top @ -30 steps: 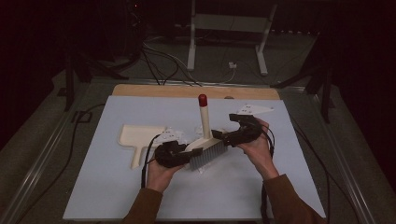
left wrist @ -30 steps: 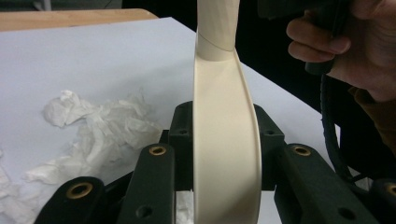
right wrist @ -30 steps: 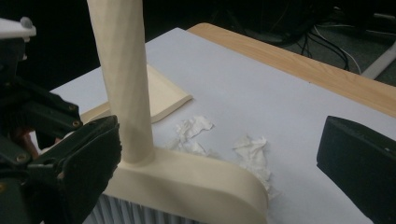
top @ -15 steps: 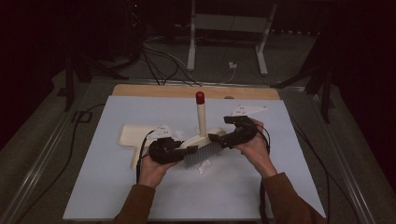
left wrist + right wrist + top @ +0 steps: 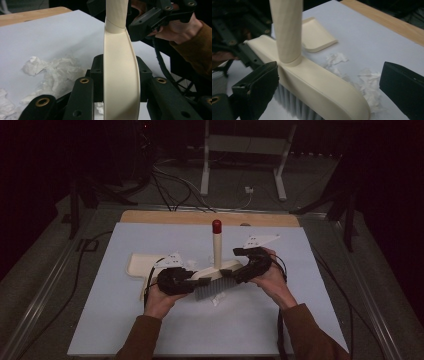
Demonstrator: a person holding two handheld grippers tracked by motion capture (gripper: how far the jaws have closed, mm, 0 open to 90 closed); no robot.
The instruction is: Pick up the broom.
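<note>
One brush (image 5: 216, 279), one dustpan (image 5: 137, 266); head lengthwise across counter (image 5: 300, 320), handle upright. Left tongs (image 5: 121, 82) clamped on head; right tongs (image 5: 329, 87) wide.

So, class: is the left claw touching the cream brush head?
Touching. In the left gripper view, the left claw has its black jaws pressed against both sides of the brush head, with no gap visible on either side.

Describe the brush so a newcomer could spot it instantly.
On the pale sheet over the table, look mid-sheet between the person's two hands. The brush is there: cream head, grey bristles, upright cream handle with a red tip. The cream dustpan to its left lies flat and has no bristles.
</note>
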